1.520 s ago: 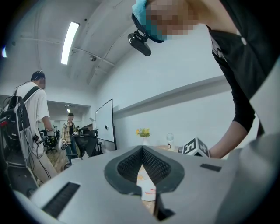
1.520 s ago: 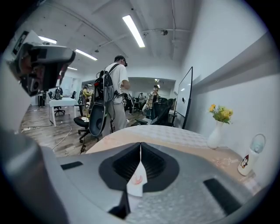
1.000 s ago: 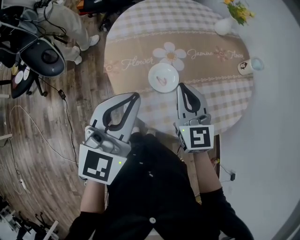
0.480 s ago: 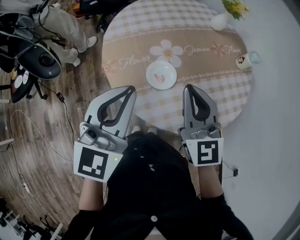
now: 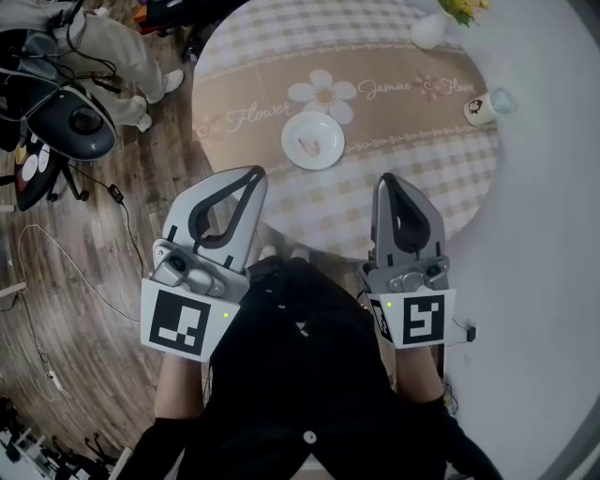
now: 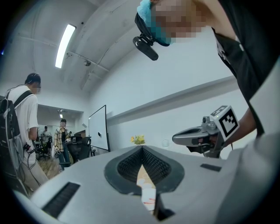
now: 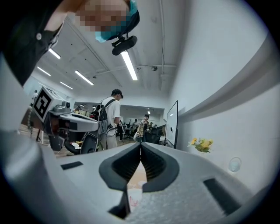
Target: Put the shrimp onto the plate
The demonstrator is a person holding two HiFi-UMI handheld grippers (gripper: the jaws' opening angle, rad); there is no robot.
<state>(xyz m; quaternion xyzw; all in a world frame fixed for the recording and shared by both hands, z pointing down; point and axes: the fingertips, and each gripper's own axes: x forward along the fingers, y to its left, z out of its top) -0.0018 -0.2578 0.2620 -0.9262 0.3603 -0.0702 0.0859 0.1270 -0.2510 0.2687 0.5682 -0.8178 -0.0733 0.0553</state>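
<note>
A small white plate (image 5: 312,141) sits on the round checked tablecloth (image 5: 412,187), and a pink shrimp (image 5: 307,146) lies on it. Both grippers hover near the table's front edge, short of the plate. My left gripper (image 5: 254,172) is shut with nothing in it, down and left of the plate. My right gripper (image 5: 388,179) is also shut and holds nothing, down and right of it. Through the narrow slit of the left gripper (image 6: 142,148) a strip of the plate (image 6: 148,199) shows. The right gripper (image 7: 141,144) frames the plate (image 7: 132,200) the same way.
A white vase with yellow flowers (image 5: 427,28) and a paper cup (image 5: 480,108) stand at the table's far right. A dark office chair (image 5: 70,122) and cables lie on the wooden floor at left. People stand in the room behind (image 7: 113,118).
Both grippers have drawn back from the plate toward the person's body; they stay shut. The plate and shrimp have not moved on the table.
</note>
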